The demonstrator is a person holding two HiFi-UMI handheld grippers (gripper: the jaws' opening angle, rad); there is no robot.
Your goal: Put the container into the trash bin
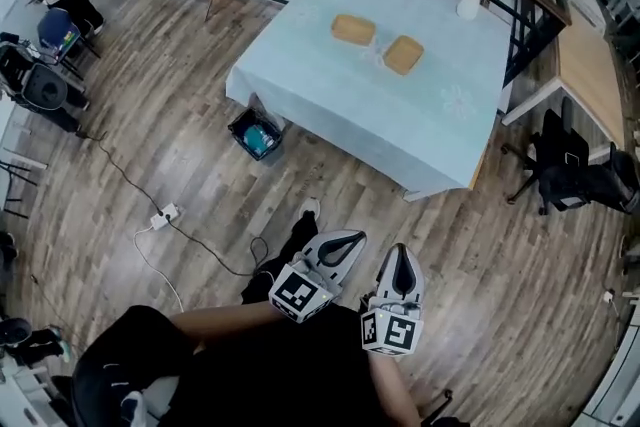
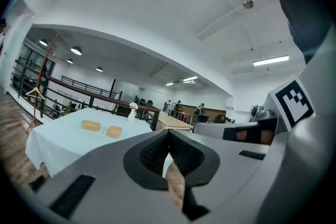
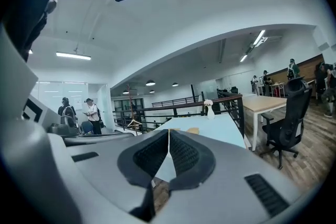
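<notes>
Near the bottom of the head view, the left tool point(image 1: 350, 241) and the right tool point(image 1: 402, 253) sit side by side above the wooden floor point(image 1: 480, 245). Both are clenched, with nothing between the jaws. Farther off, a left tan container point(image 1: 353, 29) and a right tan container point(image 1: 403, 54) lie near each other on the blue-covered tabletop point(image 1: 420, 115). The trash bin point(image 1: 240, 129) stands on the floor beside its near-left corner.

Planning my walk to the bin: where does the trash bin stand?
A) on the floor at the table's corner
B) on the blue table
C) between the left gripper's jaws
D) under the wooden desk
A: the head view shows the trash bin on the wooden floor against a corner of the blue-covered table.
</notes>
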